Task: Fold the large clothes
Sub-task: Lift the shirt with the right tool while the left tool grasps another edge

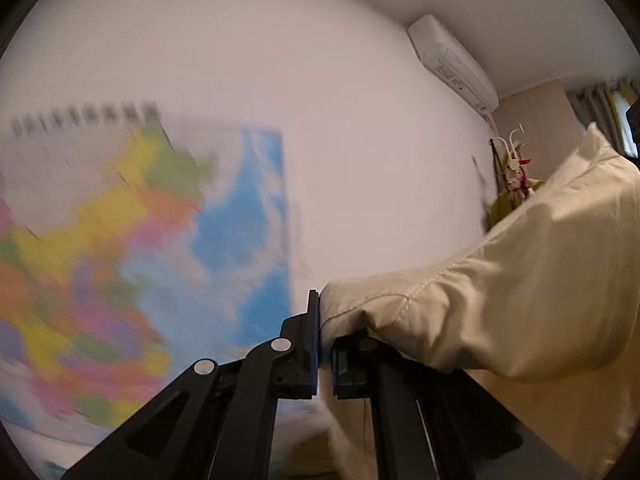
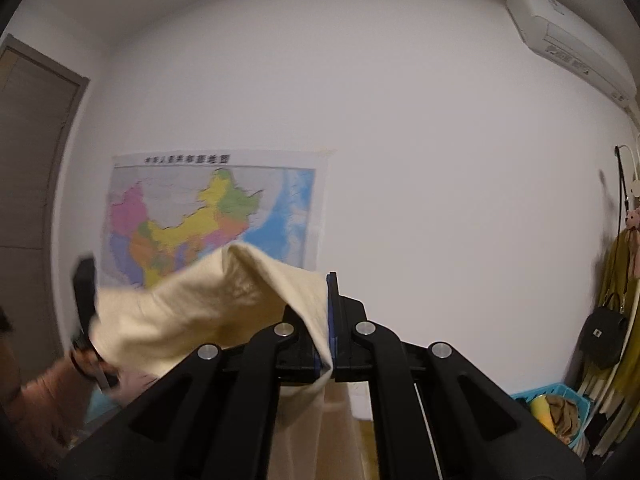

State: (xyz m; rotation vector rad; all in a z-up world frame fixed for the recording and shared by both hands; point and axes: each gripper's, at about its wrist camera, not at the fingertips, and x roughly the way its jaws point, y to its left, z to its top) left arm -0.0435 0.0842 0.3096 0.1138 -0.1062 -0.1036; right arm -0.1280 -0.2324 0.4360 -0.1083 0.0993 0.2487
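Currently: cream garment (image 2: 208, 304) — lifted clear, stretched between both grippers before the wall map (image 2: 208, 216). Left gripper (image 1: 325, 356) and right gripper (image 2: 332, 344) each clamped shut on an edge. Step: spreading. Next — likely lowering it flat onto a surface.

both wrist views face the wall map (image 2: 212, 216), near level.

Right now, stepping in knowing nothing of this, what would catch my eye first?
A cream garment stretched in mid-air, one edge pinched in the right hand-held gripper, the other in the left hand-held gripper. Behind it, a brightly coloured map hangs low on the white wall, and an air conditioner sits high at the right.
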